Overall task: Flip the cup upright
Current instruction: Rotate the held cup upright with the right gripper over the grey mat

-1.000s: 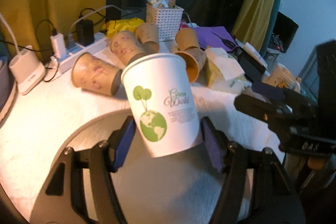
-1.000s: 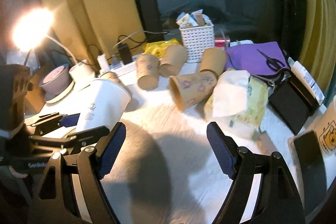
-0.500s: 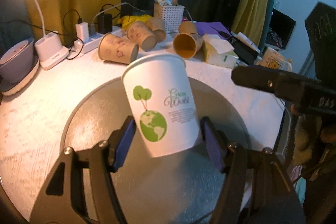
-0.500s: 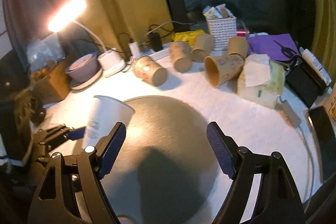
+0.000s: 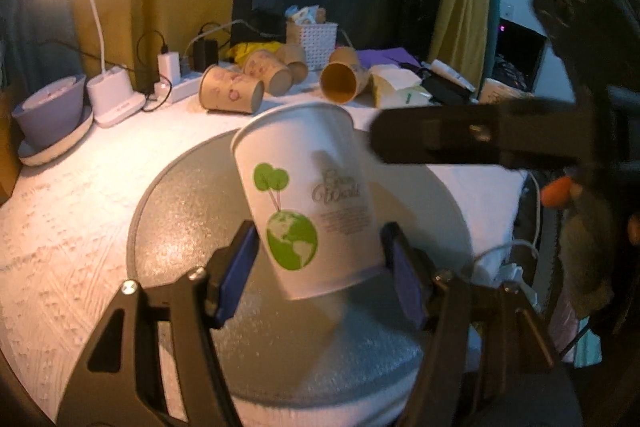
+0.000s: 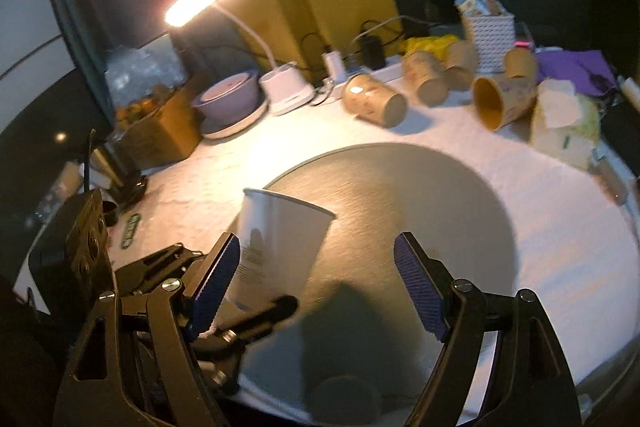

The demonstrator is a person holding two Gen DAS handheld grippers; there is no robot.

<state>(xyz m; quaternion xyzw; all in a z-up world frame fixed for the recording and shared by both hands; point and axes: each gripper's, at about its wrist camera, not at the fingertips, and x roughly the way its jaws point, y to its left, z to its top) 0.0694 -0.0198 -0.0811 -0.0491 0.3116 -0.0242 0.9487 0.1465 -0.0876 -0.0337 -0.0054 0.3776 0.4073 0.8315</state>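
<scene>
Above the round grey mat, the left gripper clamped the white paper cup near its base between blue ribbed pads, mouth up and tilted away, clear of the surface. Cup smooth-walled, tapered, printed with a green globe and trees; its inside could not be seen. The right gripper stood wide apart, holding nothing, just beside the cup. Mat faintly speckled, lying on a white embossed tablecloth. At the far edge, four or five brown paper cups lay on their sides; one faced the lens, orange-lined and empty. A white perforated basket stood behind them, stuffed with small packets. To the left, a lilac bowl sat on a pale saucer, contents not visible, next to a lit desk lamp with a white base. A crumpled tissue pack lay beside the open-mouthed cup.
</scene>
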